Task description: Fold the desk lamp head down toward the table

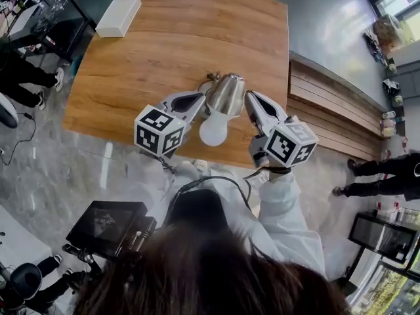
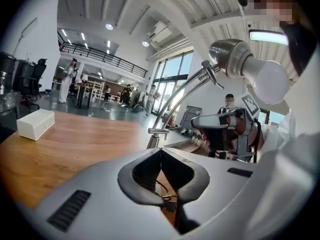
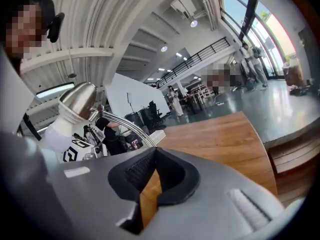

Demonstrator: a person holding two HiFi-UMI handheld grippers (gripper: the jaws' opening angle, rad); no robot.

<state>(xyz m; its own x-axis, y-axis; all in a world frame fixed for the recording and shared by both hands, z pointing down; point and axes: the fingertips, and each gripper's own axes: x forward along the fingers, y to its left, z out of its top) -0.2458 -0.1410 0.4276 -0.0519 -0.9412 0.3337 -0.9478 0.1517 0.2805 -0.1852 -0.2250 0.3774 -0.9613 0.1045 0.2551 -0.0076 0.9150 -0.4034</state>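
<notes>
The desk lamp stands near the front edge of the wooden table. Its silver head is raised, with the white bulb pointing toward me. My left gripper is shut and empty just left of the head. My right gripper is shut and empty just right of it. Neither touches the lamp. In the left gripper view the head, bulb and curved arm rise up and to the right beyond the shut gripper. The right gripper view has the head at upper left of that gripper.
A white box lies at the table's far left corner. Wooden steps run along the table's right side. A black device sits on the floor at lower left. People stand at both edges of the room.
</notes>
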